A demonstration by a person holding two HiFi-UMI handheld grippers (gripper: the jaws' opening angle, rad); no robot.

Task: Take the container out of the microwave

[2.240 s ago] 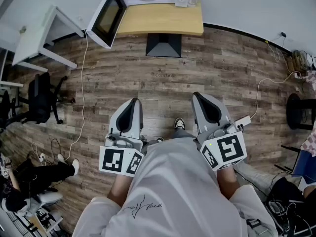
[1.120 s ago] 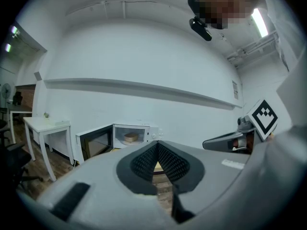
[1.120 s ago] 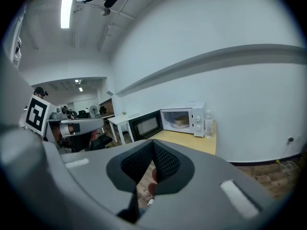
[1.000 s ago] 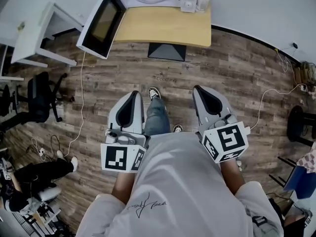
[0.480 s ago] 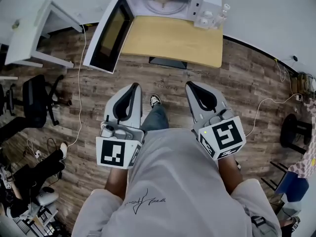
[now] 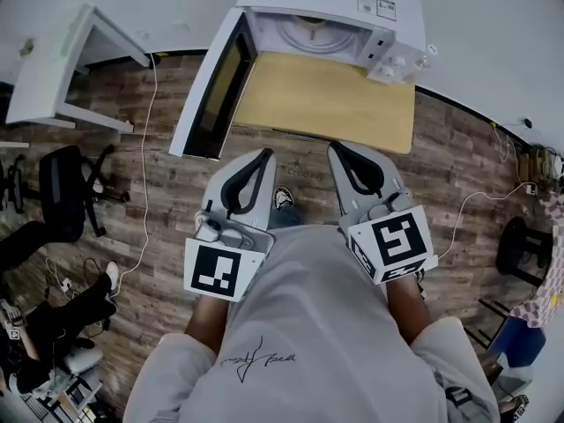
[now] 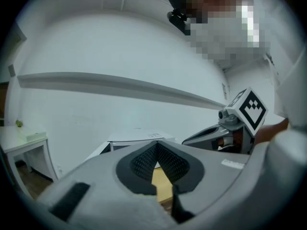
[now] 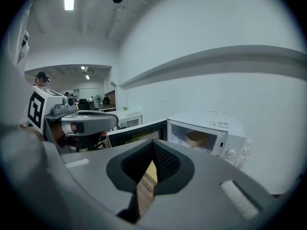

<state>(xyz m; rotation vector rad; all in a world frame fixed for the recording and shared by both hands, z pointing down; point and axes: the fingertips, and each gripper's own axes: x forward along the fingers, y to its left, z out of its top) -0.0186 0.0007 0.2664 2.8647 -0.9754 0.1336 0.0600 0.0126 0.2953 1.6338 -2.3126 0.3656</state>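
Observation:
A white microwave stands at the back of a wooden table, with its door swung open to the left. Inside sits a round tan container, seen more plainly in the right gripper view. My left gripper and right gripper are side by side at the table's near edge, short of the microwave, both shut and holding nothing. The left gripper view shows only the microwave's top and the other gripper's body; the container is hidden there.
A clear bottle stands right of the microwave. A white desk, a black office chair and a floor cable lie to the left. A seated person's legs are at bottom left, a dark stool at right.
Both grippers have moved forward together across the wood floor to the table's near edge. The microwave and table now sit larger and nearer. The jaws have stayed shut.

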